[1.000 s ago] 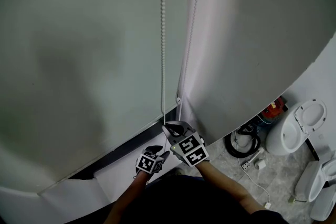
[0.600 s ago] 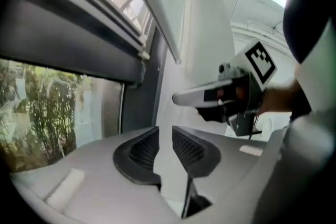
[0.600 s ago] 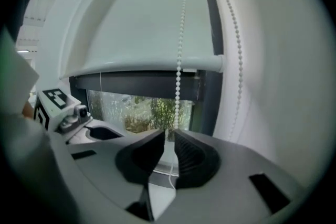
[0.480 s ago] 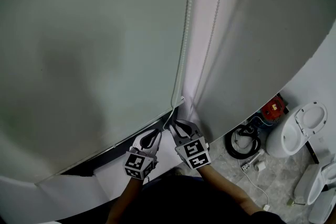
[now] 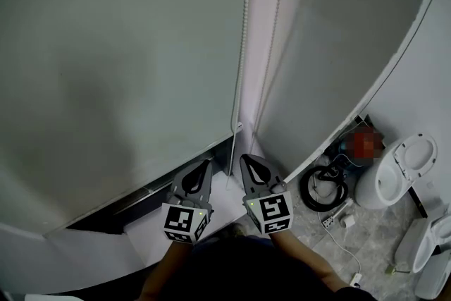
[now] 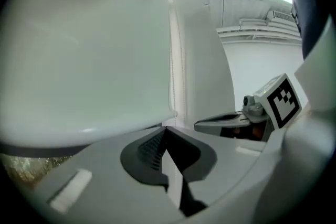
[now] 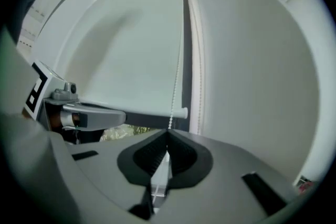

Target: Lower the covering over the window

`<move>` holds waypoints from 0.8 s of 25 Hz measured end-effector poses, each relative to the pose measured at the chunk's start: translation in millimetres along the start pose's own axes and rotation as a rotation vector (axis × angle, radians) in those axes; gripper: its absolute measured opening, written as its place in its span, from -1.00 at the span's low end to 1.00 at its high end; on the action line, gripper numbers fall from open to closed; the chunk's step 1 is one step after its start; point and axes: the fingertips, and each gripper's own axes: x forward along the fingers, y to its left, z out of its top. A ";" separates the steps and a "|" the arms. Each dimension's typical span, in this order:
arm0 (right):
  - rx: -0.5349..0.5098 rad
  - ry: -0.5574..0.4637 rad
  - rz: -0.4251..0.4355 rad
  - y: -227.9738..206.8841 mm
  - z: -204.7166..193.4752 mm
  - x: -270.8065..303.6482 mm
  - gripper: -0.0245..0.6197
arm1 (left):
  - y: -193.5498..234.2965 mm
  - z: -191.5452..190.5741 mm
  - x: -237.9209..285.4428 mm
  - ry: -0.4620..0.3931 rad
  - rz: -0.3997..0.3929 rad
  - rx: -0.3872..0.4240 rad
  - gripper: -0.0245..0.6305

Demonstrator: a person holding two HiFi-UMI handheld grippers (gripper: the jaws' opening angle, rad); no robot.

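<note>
Roller blind (image 5: 120,46) nearly down: smooth matte pale fabric, with the rounded bottom bar (image 7: 157,109) just above the sill. A dark strip of window (image 5: 120,208) is left uncovered. Right gripper (image 5: 246,160) is pinched on the white bead chain (image 5: 242,46). Left gripper (image 5: 206,165) jaws have just closed, tips together; chain probably between them, view unclear.

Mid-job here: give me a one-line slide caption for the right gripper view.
Right gripper shut on the bead chain; roller blind nearly down, a strip of window uncovered below it.
</note>
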 end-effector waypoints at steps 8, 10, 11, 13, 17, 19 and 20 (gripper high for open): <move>-0.024 -0.210 -0.089 -19.9 86.6 -49.7 -0.89 | -14.8 79.9 -17.0 -0.114 0.071 0.059 -0.89; -0.020 -0.237 -0.105 -24.6 102.0 -59.0 -0.89 | -10.7 98.5 -23.2 -0.136 0.112 0.072 -0.89; -0.011 -0.247 -0.111 -27.0 108.5 -62.8 -0.89 | -8.8 105.9 -25.9 -0.142 0.132 0.080 -0.89; -0.003 -0.263 -0.110 -30.9 117.1 -67.6 -0.89 | -6.2 116.3 -29.7 -0.149 0.164 0.096 -0.89; 0.008 -0.285 -0.101 -31.3 124.2 -68.4 -0.89 | 0.2 121.9 -35.3 -0.149 0.197 0.094 -0.89; 0.015 -0.289 -0.099 -29.4 124.4 -66.9 -0.89 | 3.9 122.1 -38.9 -0.145 0.209 0.088 -0.89; 0.004 -0.289 -0.097 -28.8 123.6 -66.0 -0.89 | 4.8 122.3 -39.7 -0.146 0.211 0.088 -0.89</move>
